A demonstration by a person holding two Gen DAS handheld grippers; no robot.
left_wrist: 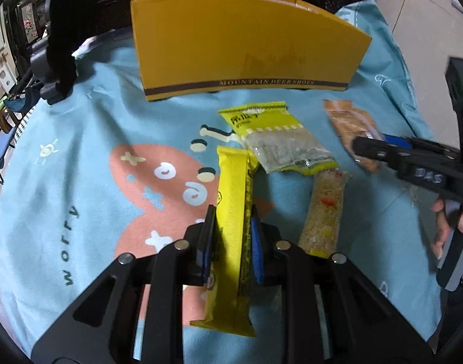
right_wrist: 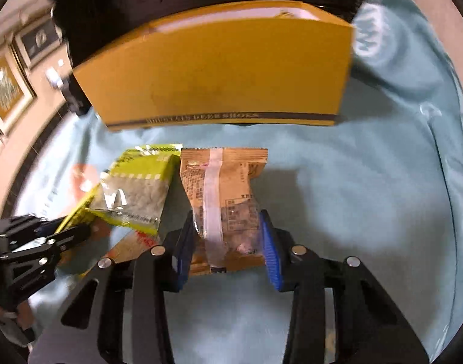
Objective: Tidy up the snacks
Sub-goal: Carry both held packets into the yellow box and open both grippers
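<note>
My left gripper [left_wrist: 233,221] is shut on a long yellow snack bar [left_wrist: 231,230], held on edge above the blue cloth. My right gripper [right_wrist: 226,227] is shut on a brown snack packet [right_wrist: 223,194] with a clear seam; it also shows in the left wrist view [left_wrist: 349,127] with the right gripper [left_wrist: 361,147] at the right. A yellow-green packet with a clear window [left_wrist: 276,139] lies on the cloth in the middle and shows in the right wrist view [right_wrist: 134,191]. A clear noodle-like snack stick [left_wrist: 322,212] lies right of the yellow bar. A yellow shoe box [left_wrist: 246,45] stands behind.
A blue cartoon-print cloth [left_wrist: 64,166] covers the table. The shoe box [right_wrist: 219,69] fills the far side. My left gripper [right_wrist: 49,242] shows at the left of the right wrist view. Framed pictures [right_wrist: 7,91] hang on the wall at left.
</note>
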